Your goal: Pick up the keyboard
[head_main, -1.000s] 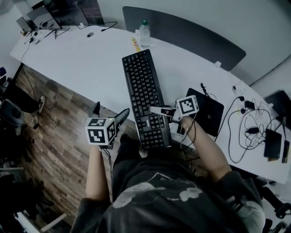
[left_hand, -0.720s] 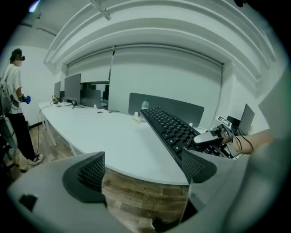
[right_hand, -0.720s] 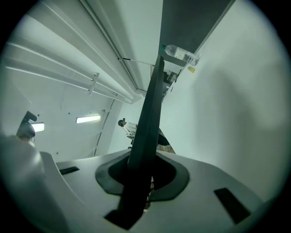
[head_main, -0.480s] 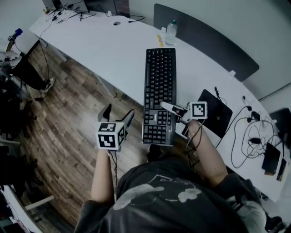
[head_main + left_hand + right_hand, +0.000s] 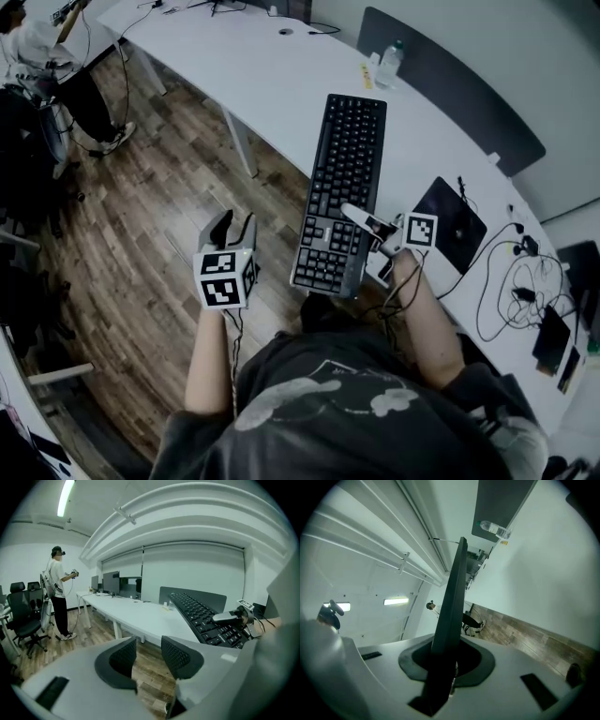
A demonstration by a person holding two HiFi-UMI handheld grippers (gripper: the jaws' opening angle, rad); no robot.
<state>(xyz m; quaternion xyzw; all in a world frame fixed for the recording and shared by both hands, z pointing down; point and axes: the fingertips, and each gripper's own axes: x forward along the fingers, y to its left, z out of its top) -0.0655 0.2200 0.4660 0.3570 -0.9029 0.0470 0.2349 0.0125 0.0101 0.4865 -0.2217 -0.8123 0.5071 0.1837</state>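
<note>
The black keyboard point(image 5: 342, 178) hangs tilted above the white table's near edge, its near end out over the floor. My right gripper point(image 5: 354, 217) is shut on the keyboard's right side near that end. In the right gripper view the keyboard point(image 5: 452, 597) stands edge-on, clamped between the pads of the right gripper point(image 5: 446, 658). My left gripper point(image 5: 234, 223) hovers over the wood floor to the left of the keyboard, apart from it. Its jaws are closing with nothing between them. The left gripper view shows the left gripper point(image 5: 149, 656) with a narrow gap, and the keyboard point(image 5: 201, 616) off to the right.
The long white table point(image 5: 253, 84) carries a water bottle point(image 5: 389, 64), a black pad point(image 5: 455, 225) and tangled cables point(image 5: 511, 281). A grey partition point(image 5: 450, 84) runs behind it. A person point(image 5: 58, 592) stands on the wood floor point(image 5: 141, 234) beside office chairs point(image 5: 23, 616).
The keyboard has come off the table in my right gripper and swung its near end out over the floor. My left gripper's jaws have narrowed and it has shifted over the floor.
</note>
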